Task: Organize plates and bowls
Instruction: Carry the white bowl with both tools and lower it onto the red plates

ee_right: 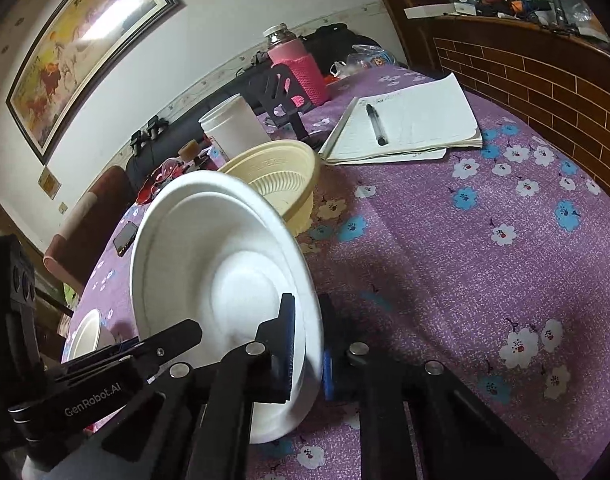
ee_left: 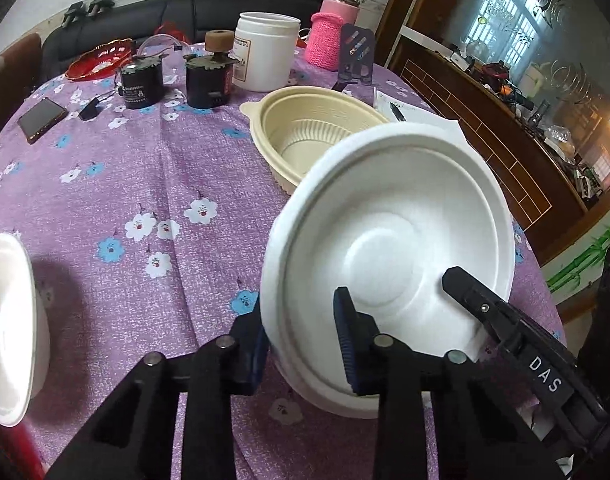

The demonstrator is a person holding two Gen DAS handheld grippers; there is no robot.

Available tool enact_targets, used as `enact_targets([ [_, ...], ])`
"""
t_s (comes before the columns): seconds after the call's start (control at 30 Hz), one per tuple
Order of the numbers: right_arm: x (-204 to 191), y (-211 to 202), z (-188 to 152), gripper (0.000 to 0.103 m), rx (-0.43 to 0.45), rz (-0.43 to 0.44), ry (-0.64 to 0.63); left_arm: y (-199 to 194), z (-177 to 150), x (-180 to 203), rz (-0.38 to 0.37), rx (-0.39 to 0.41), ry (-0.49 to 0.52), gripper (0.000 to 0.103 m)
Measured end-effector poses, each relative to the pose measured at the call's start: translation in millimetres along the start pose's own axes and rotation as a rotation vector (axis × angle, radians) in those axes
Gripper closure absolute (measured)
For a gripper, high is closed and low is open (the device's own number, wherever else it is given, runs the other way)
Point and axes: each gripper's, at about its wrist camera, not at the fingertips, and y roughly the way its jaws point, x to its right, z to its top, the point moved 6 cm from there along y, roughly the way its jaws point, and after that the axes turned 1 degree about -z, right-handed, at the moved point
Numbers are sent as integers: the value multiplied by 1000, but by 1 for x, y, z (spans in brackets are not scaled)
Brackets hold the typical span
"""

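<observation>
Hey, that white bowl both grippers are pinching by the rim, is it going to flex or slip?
The white bowl looks like thin moulded disposable ware, so probably light and somewhat flexible at the rim. The left hand-held gripper and right hand-held gripper each clamp only its rim, and it hangs tilted, so it may pivot or slip if either loosens.

Floral-clothed table (ee_left: pixel 153 184) with beige bowl (ee_left: pixel 305 128)

left gripper (ee_left: pixel 301 344): fingers pinching a rim | right gripper (ee_right: pixel 307 354): fingers pinching a rim, tilted
</observation>
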Motion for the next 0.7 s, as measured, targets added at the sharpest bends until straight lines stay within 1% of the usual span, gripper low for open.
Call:
enact_targets([
  [0.03,0,-1,0,92,1,7,3,-1,0,-2,1,2,-5,85],
  [0.1,0,-2,1,92,5,20,7,-6,-1,-8,-3,3,-25,91],
  [0.23,-10,-4,-2,92,-1,61,-12,-19,-5,-16,-16,22,-53,93],
  [0.37,-25,-8,-5,92,1,107,-54,-41,-13,-24,-11,66,-70,92],
  [0.53,-43,-8,-16,92,-12,144,-97,-60,-28,-37,-11,86,-96,92],
  [0.7,-69,-20,-28,91,-10,173,-147,-78,-45,-57,-14,96,-141,92],
])
